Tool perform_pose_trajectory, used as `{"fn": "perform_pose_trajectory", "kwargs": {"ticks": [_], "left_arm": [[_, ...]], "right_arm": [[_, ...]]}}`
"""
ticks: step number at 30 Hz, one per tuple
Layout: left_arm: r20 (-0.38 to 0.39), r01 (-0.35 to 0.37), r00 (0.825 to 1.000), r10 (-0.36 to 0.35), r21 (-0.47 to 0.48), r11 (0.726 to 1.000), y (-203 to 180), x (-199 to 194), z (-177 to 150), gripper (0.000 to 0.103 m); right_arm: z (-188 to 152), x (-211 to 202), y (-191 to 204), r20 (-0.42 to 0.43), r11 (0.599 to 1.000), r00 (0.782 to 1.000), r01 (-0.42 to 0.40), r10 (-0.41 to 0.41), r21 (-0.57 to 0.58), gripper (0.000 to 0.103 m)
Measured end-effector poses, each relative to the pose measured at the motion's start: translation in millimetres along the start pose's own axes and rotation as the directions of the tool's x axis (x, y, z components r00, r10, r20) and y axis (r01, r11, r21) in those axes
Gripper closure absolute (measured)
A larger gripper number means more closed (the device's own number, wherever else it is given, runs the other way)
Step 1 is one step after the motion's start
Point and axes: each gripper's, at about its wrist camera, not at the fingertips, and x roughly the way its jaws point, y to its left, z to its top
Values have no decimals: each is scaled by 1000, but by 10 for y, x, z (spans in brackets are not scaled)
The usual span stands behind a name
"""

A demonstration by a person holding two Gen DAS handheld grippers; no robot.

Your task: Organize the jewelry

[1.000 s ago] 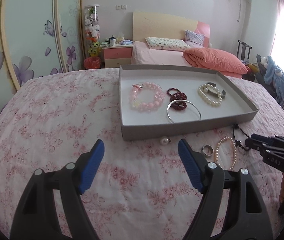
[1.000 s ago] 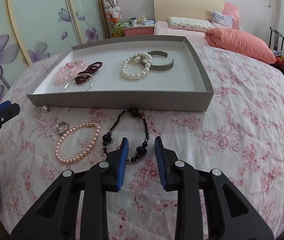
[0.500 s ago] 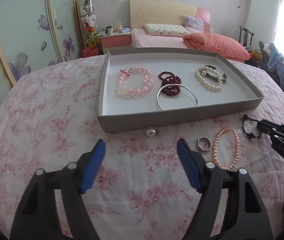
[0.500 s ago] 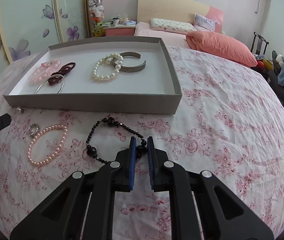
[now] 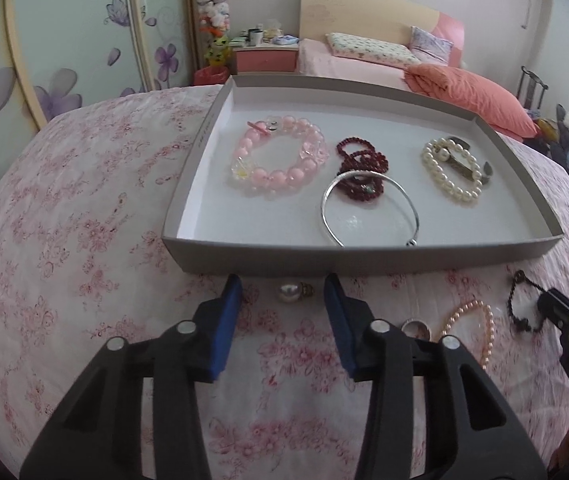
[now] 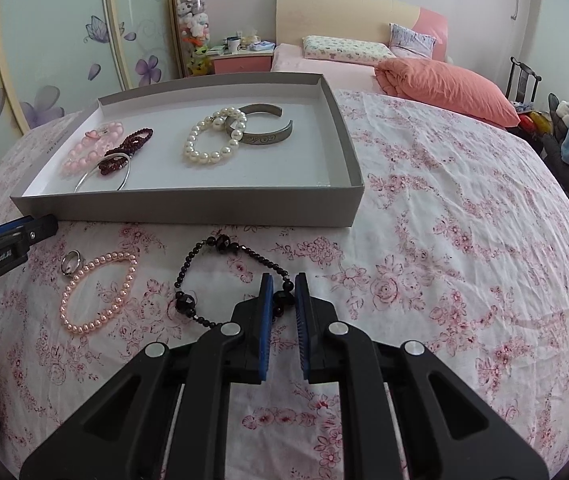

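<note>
With the right gripper [image 6: 283, 294] clenched on the black bead bracelet [image 6: 220, 276] near the tray's [image 6: 188, 208] front wall, the closing left gripper [image 5: 282, 294] should centre the untouched pearl earring [image 5: 293, 292] before pinching.

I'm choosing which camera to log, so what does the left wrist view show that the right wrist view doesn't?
Left wrist only: a loose pearl on the cloth between the closing left gripper fingers, untouched. Right wrist only: the right gripper shut on the black bracelet. Both: the tray, ring and pink pearl bracelet.
</note>
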Motion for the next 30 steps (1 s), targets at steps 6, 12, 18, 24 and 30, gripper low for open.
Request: {"fn": "perform_pose_trajectory", "kwargs": {"ticks": [6, 12, 18, 24, 30], "left_arm": [[8, -9, 1000, 9, 12, 1000, -34, -7, -7, 85], [10, 2, 1000, -2, 39, 999, 61, -46, -43, 87], [13, 0, 1000, -1, 81, 997, 344, -192, -220, 87], [30, -1, 1000, -3, 106, 994, 430, -250, -305, 86], [29, 2, 1000, -5, 104, 995, 434, -246, -302, 86]], "right_arm": [[-3, -1, 3, 0, 1000, 1000, -3, 3, 2, 91], [-6, -3, 4, 0, 1000, 1000, -10, 10, 7, 91], [-14, -10, 1, 0, 1000, 1000, -15, 15, 10, 91], [-13, -10, -7, 0, 1000, 1000, -12, 12, 8, 91], [-13, -11, 4, 0, 1000, 1000, -4, 4, 0, 91]]}}
